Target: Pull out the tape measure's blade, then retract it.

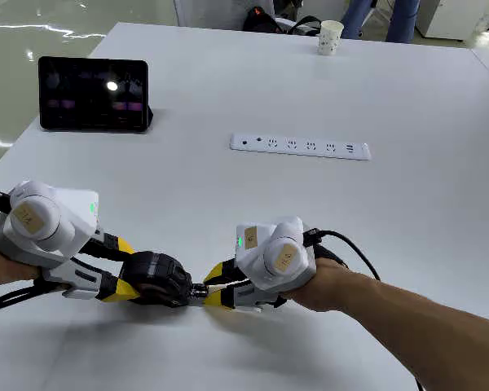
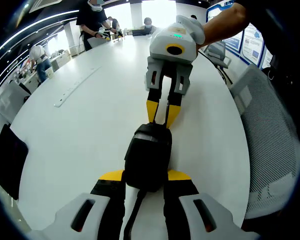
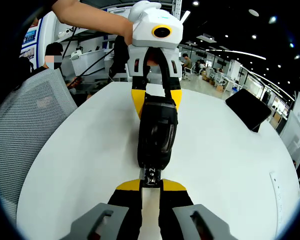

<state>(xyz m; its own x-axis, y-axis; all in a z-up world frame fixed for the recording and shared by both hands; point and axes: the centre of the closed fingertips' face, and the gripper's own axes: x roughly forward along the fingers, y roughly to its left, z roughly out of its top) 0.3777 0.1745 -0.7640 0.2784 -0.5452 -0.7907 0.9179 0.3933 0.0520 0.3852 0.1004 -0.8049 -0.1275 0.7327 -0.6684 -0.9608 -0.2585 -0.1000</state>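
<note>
Toward 6 o'clock on the white tabletop (image 1: 228, 204), close to its near edge in the head view: black rubber-cased tape measure (image 1: 157, 278), flat on the surface between the two grippers. Approached from 8 o'clock by the left gripper (image 2: 146, 176), white-bodied with black yellow-tipped jaws, clamped on the case from both sides. In the left gripper view, yellow pads (image 2: 112, 175) pressed against both flanks of the case, and a thin black strap (image 2: 135, 210) running back from the case between the jaws toward 6 o'clock.

Coming in from 5 o'clock, held in a bare hand (image 1: 330, 281): right gripper (image 3: 151, 186), pointed straight at the left one, nose to nose. Jaws drawn together on the short pale blade end (image 3: 151, 175) at the mouth of the case. In the right gripper view, a brief stub of blade with printed marks out of the case, pinched between the yellow tips and touching both.

Elsewhere on the table, head view:
- At 10 o'clock, a black tablet (image 1: 94, 94) propped on its stand, with a dim screen and one bright reflection.
- Past centre toward 12 o'clock, a long white power strip (image 1: 300, 147), well apart from the grippers.
- At 1 o'clock near the far edge, an upright white paper cup (image 1: 330, 37).

Beside the table in the left gripper view, at 3 o'clock: grey mesh chair back (image 2: 270, 145).
</note>
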